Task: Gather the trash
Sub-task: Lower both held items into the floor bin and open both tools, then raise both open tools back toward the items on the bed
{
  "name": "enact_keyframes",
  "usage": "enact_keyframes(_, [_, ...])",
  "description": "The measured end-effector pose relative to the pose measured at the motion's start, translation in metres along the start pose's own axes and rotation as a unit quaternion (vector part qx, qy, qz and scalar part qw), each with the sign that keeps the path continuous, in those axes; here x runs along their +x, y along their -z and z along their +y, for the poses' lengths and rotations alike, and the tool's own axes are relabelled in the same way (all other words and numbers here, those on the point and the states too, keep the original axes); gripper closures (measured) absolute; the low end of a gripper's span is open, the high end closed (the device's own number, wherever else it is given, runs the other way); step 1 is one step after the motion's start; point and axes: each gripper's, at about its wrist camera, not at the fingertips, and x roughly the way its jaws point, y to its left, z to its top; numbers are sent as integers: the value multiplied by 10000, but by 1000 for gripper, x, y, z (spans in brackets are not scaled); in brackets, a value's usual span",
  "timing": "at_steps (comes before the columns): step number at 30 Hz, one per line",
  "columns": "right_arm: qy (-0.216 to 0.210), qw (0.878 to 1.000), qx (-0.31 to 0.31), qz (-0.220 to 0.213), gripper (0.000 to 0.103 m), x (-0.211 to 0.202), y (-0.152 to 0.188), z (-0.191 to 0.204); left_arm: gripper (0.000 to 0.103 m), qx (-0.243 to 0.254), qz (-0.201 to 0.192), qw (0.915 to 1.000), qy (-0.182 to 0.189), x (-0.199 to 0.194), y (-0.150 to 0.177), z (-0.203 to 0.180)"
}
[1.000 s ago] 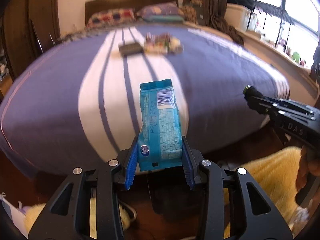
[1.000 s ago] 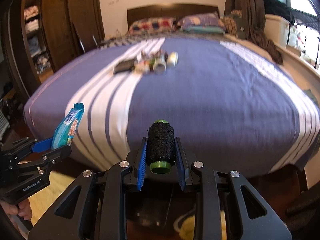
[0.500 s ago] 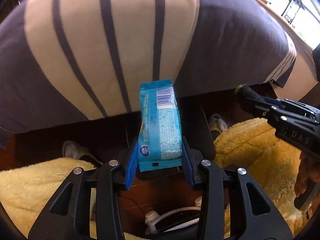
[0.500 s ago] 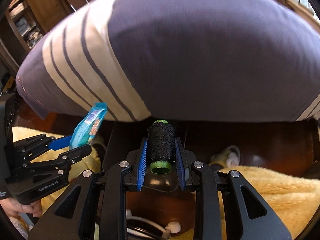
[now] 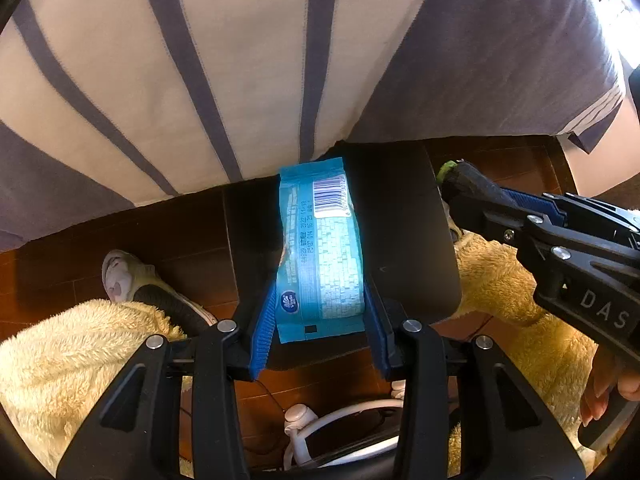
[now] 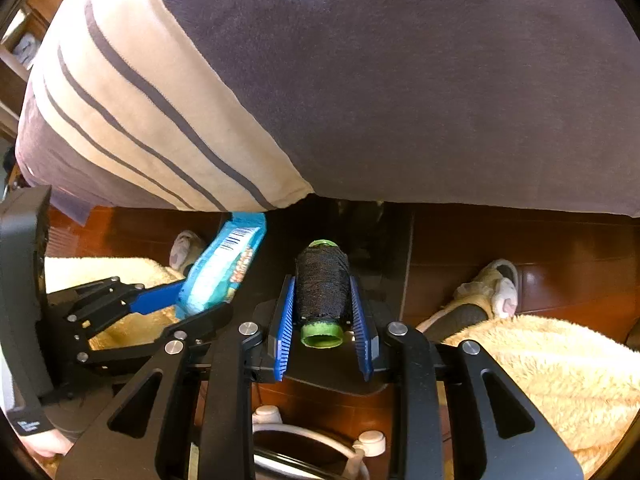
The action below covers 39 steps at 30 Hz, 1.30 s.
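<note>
A blue snack packet [image 5: 320, 248] with a barcode stands upright in my left gripper [image 5: 320, 284], whose blue pads are shut on its lower sides. In the right wrist view the same packet [image 6: 224, 268] and left gripper [image 6: 188, 304] show at the left. My right gripper [image 6: 321, 282] is shut on a spool of black thread [image 6: 322, 268] with a green core. The spool [image 5: 460, 178] also shows at the right of the left wrist view. Both grippers point steeply down over a black bin [image 5: 400, 240] on the floor at the foot of the bed.
The bed's purple and cream striped cover [image 5: 200, 60] hangs just beyond the bin. A person's slippered feet [image 5: 120, 276] [image 6: 496, 292] and fluffy yellow trouser legs [image 5: 60, 380] flank it on the dark wood floor [image 5: 160, 240]. A white cable [image 5: 304, 416] lies below the grippers.
Both grippers have sunk and tipped downward, from looking across the bed top to looking at the floor. The black bin and the feet have come into view. Both grips are unchanged.
</note>
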Motion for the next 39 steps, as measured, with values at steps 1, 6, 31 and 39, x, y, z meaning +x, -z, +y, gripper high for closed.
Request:
enact_keyframes(1, [-12,10000,-7,-3,75,0,-1,0,64,-12,8,10000,12,0,-1,-1])
enact_keyframes(6, [-45,10000,22,-58,64,-4,-6,2,55,-1,-20,10000,10,0,-3,-2])
enact_keyframes(31, [308,9800,-39,-1968,20,-159,-47,4,20,228,-2096,9735,-891,-170,-29,-5])
enact_keyframes(39, [530,9676,-269,-2452,19,-190,-105,7,20,166,-2454,9635,-1053,-206,-70,5])
